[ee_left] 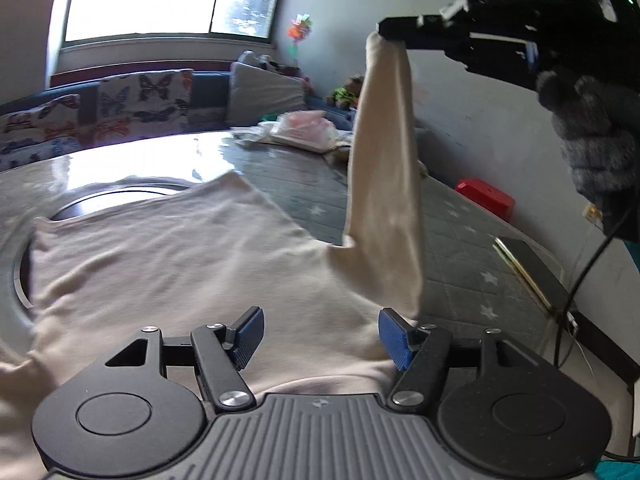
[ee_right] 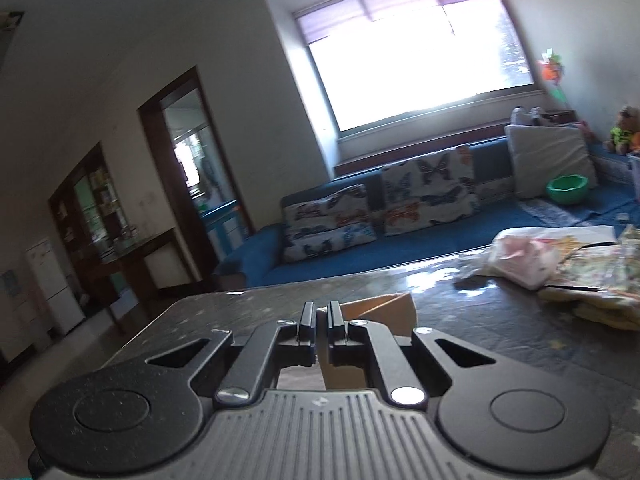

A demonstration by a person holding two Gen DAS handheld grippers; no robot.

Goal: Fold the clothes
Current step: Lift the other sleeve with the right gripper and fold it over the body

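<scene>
My right gripper [ee_left: 384,32] is clamped on the cuff of the sleeve [ee_left: 384,168] and holds it high over the table [ee_left: 304,184], so the sleeve hangs taut and clear of the body, I'd judge ready to swing across as a fold. The shirt [ee_left: 168,256] lies spread flat on the table. My left gripper [ee_left: 320,336] hovers low over the near hem, fingers spread wide and gripping nothing, placed where it could pin the cloth.

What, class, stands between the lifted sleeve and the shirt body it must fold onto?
Nothing visible. The right gripper holds the sleeve up, and the shirt body lies bare on the table. The left gripper hovers open near the front edge.
</scene>
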